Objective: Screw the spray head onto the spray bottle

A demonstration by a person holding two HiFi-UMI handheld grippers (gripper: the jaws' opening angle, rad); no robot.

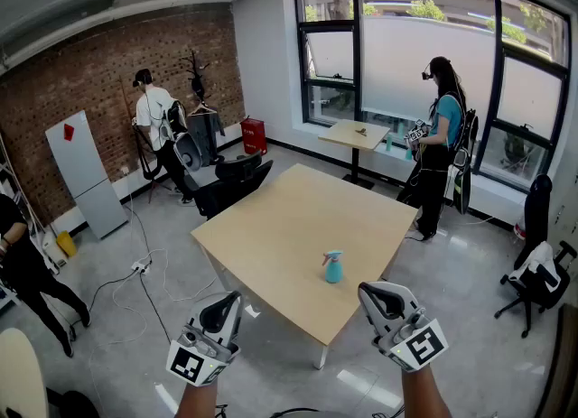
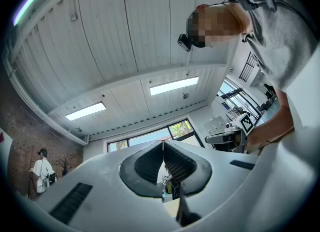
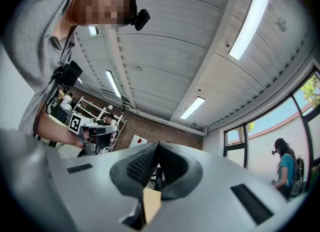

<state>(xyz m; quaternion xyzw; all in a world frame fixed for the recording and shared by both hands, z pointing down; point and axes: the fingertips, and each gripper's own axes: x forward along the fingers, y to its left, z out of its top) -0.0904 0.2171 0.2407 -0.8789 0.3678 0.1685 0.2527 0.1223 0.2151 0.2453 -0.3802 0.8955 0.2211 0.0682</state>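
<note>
bottle: spray bottle (image 1: 333,267) upright, long axis vertical, head pointing left — by the table's (image 1: 289,218) near right edge | print: too small to read | left gripper (image 1: 229,300), right gripper (image 1: 373,292) — both jaws closed, empty

The spray bottle (image 1: 334,271) is too small for me to tell whether its spray head (image 1: 331,256) is screwed tight. My left forearm (image 1: 197,401) and right forearm (image 1: 424,396) run off the bottom edge; the left edge cuts the person in black (image 1: 23,272).

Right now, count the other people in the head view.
3: person in white by the brick wall; person in teal at the window; person in black at left edge. Others may be hidden.
</note>
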